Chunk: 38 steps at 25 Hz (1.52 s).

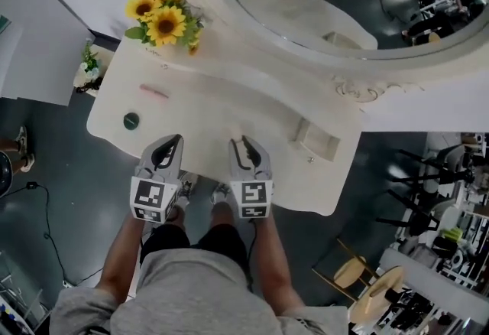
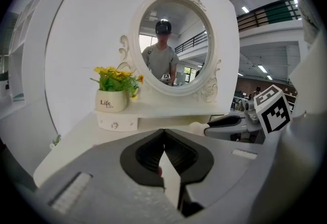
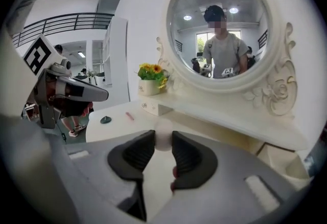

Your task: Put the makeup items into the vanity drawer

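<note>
At the vanity's near edge, the right gripper pinches a small white ball. The open drawer lies just to its right. The left gripper is closed and empty.

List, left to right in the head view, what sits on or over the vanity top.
Dark green round item → pink stick → right gripper, shut on a white round item → open drawer. Sunflowers and left gripper overlap the first two, so omitted.
</note>
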### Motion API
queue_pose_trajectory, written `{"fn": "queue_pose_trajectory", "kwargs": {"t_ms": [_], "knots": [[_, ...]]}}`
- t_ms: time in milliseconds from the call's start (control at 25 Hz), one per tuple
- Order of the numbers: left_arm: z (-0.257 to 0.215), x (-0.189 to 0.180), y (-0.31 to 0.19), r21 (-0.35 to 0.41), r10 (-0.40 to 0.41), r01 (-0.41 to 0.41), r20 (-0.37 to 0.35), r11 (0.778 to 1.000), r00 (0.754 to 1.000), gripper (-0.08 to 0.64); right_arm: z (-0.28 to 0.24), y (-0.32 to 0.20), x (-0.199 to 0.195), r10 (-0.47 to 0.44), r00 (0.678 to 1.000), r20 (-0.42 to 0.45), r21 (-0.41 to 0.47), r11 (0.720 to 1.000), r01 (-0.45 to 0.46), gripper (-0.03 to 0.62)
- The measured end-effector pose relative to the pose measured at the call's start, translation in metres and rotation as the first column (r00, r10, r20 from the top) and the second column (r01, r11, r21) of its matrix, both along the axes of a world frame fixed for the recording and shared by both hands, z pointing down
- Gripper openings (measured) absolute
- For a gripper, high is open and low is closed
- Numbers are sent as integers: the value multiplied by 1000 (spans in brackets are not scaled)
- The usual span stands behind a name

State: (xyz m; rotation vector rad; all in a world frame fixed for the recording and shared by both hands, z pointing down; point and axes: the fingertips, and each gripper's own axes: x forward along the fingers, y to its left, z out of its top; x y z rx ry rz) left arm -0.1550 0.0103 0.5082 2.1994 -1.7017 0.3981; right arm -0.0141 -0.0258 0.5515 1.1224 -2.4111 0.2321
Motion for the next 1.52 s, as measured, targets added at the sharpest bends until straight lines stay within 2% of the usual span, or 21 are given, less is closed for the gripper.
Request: {"fn": "queue_pose_trajectory", "kwargs": {"t_ms": [320,520,800,1040,1160,1280,1520], "knots": [[-37,74,-35,79,161,-160,2,984,987,11,-43,-14,84,192,981,31,72,978,-194,110],[-48,126,-58,117,264,-264,10,958,964,11,-57,-24,144,309,950,34,102,945,-311,110],[-47,197,-80,113,383,-381,8,918,924,11,-59,-28,220,444,896,3,123,889,-441,110],[-42,255,-87,93,442,-441,10,893,897,11,-43,-31,283,537,844,-16,87,841,-534,112],[-32,272,-91,68,453,-453,14,889,892,11,-28,-37,303,562,826,-31,62,826,-560,114],[-22,286,-93,41,458,-458,16,888,889,11,-12,-40,318,568,822,-44,27,823,-567,117],[-1,299,-99,-1,449,-449,17,893,893,11,17,-52,327,549,833,-62,-14,834,-551,124]]}}
